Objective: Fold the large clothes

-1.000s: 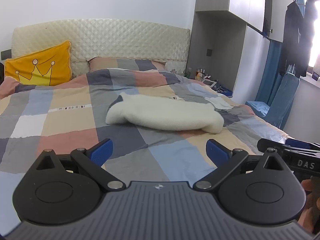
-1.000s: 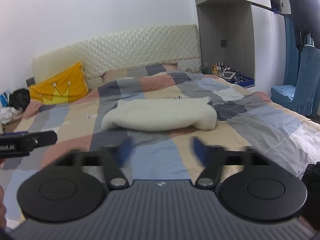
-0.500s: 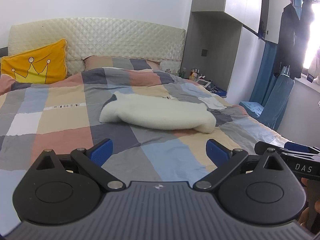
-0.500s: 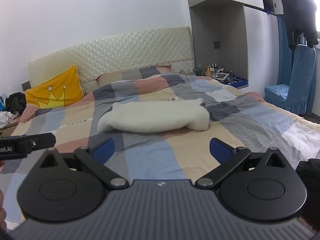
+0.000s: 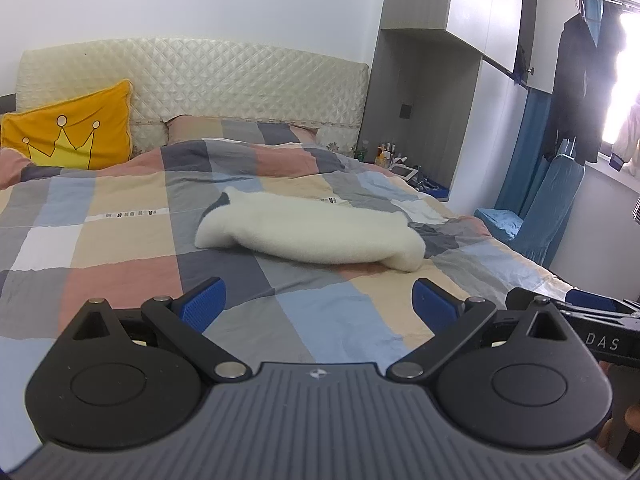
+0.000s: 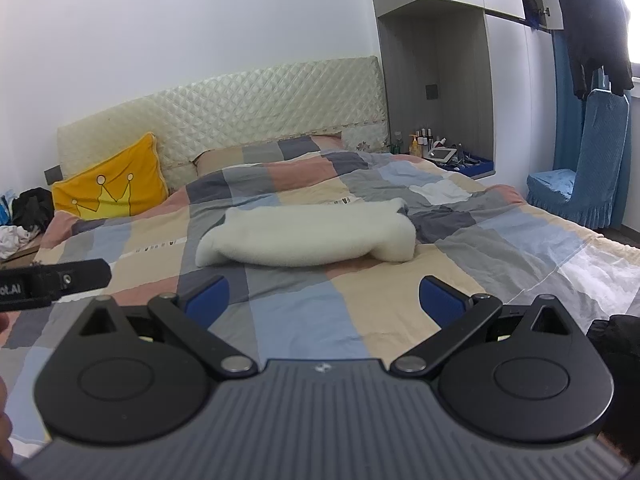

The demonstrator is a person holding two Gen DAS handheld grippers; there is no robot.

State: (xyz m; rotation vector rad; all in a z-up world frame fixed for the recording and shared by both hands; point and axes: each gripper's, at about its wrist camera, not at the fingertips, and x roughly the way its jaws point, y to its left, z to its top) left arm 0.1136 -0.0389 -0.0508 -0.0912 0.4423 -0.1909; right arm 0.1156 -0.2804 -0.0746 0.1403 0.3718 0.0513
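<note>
A folded, fluffy cream-white fleece garment (image 5: pixel 312 232) lies on the bed's patchwork checked quilt (image 5: pixel 120 248). Nearer the camera than the garment, the left claw (image 5: pixel 318 308) hovers with blue pads wide apart. Beyond the garment, a yellow crown-print cushion (image 5: pixel 72 136) leans on the quilted headboard (image 5: pixel 224 80).

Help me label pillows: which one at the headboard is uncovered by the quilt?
The yellow crown cushion, propped upright against the headboard; the plaid pillow lies flat, partly under the quilt.
</note>
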